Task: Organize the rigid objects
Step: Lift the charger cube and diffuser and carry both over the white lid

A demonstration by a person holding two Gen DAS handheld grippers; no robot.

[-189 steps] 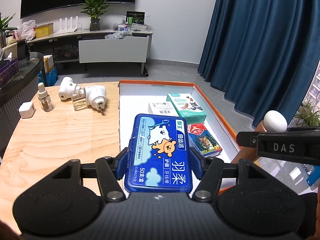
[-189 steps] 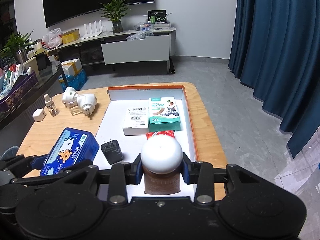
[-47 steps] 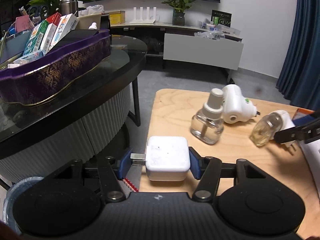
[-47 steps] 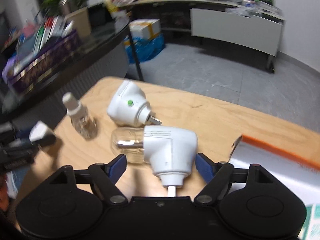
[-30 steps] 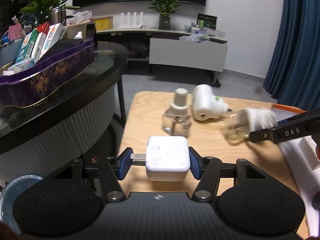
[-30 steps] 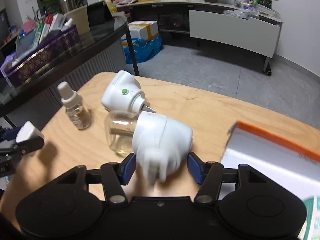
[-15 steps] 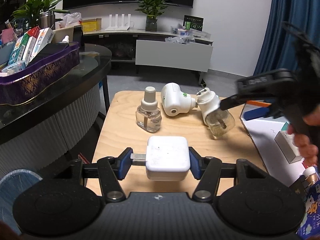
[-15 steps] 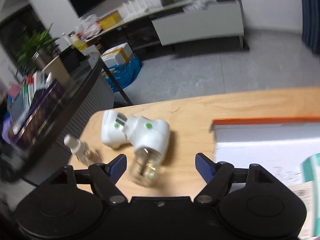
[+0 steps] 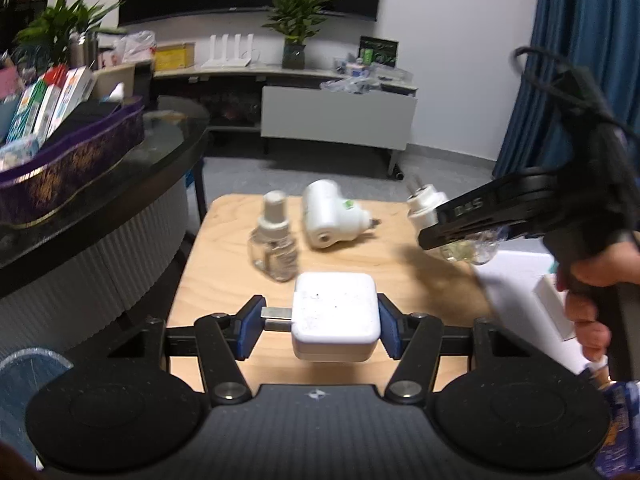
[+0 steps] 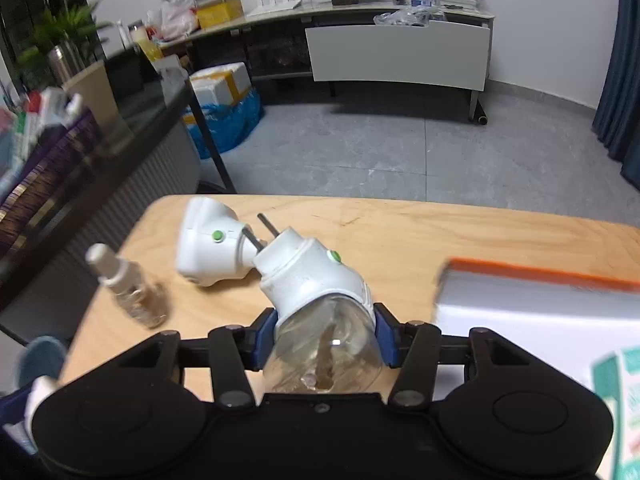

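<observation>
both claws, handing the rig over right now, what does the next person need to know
Left claw: shut on the white charger cube, held above the wooden table.
Right claw: shut on the plug-in diffuser with bottle, lifted near the orange-rimmed tray.
On the table: second white diffuser and loose refill bottle.
Done: some boxes already sit in the tray.
Left: put both held items in the tray, then the last two.

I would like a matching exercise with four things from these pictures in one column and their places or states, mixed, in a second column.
1. square white charger
2. white plug-in vaporizer with clear bottle
3. small clear bottle with white cap
4. second white plug-in vaporizer

a. lying on the wooden table
b. held in the right gripper
c. standing upright on the table
d. held in the left gripper

Pairs: 1-d, 2-b, 3-c, 4-a
</observation>
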